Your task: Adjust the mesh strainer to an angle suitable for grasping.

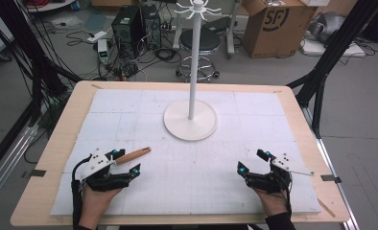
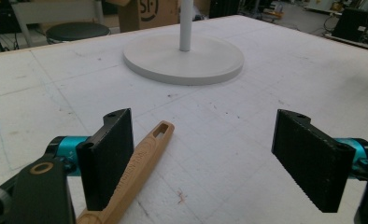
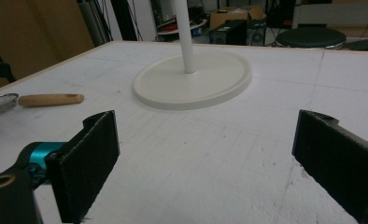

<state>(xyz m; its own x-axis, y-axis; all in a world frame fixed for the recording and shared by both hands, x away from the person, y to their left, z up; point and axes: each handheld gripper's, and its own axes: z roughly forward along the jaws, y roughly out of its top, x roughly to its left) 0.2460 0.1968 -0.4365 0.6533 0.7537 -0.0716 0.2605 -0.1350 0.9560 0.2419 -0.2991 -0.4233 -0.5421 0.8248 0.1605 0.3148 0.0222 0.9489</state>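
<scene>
The brown cardboard box [image 1: 273, 24] reads "SF". The slotted wooden handle [image 1: 133, 155], faintly engraved, points toward the white round-based stand [image 1: 191, 120], between the spread left tool [image 1: 125, 163]; the right tool [image 1: 251, 160] is spread too.

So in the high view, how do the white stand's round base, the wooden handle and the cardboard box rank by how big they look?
1. Brown cardboard box, though it sits farther back on the floor, so its true size is unsure.
2. White stand's round base, nearly as wide.
3. Wooden handle, clearly smallest, lying beside the left claw.

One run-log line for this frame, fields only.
left gripper: open, wooden handle beside one jaw | right gripper: open, holding nothing | white stand: upright mid-table
</scene>
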